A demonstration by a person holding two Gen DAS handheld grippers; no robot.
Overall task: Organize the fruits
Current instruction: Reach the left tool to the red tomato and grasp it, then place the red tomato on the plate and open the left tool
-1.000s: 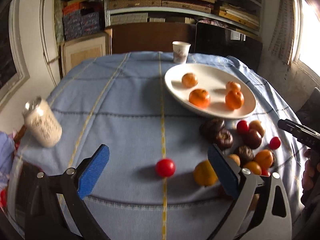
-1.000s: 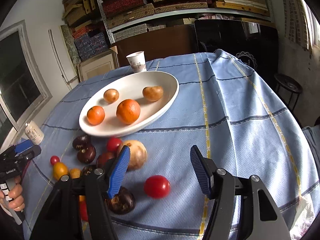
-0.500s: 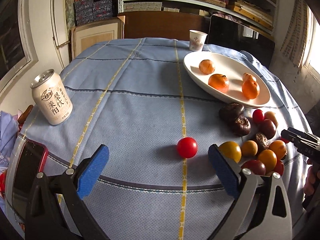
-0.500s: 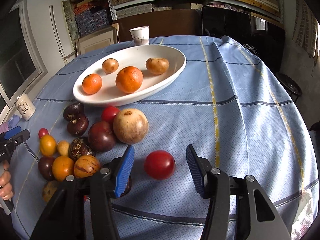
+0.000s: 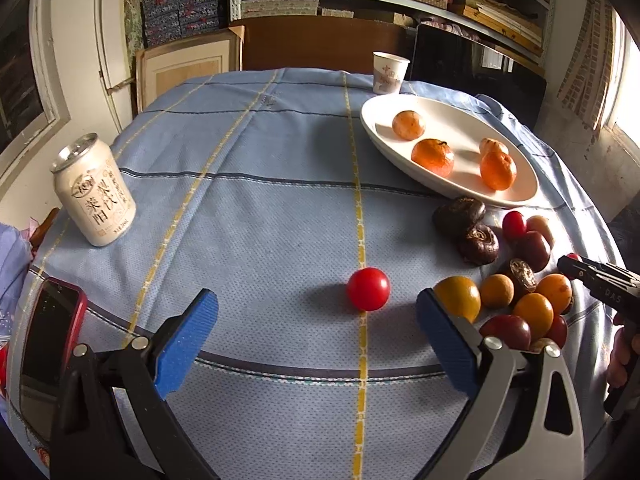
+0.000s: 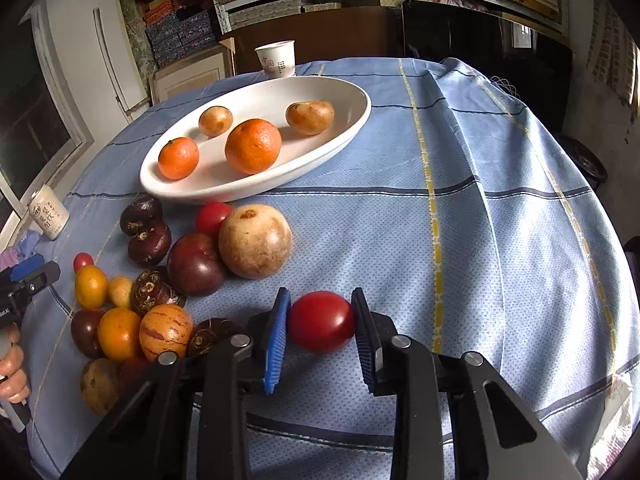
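Observation:
My right gripper is shut on a red tomato that rests on the blue tablecloth. A white oval plate behind it holds oranges and pale fruits. A pile of mixed fruits lies left of the gripper, with a big tan fruit. In the left wrist view, my left gripper is open and empty, and a small red tomato lies just ahead of it. The plate and the fruit pile are to its right.
A drink can stands at the table's left. A phone in a red case lies at the near left edge. A paper cup stands behind the plate. Shelves and a dark cabinet stand beyond the table.
My right gripper has moved forward and closed its fingers on the red tomato. My left gripper has drawn back slightly and stays open.

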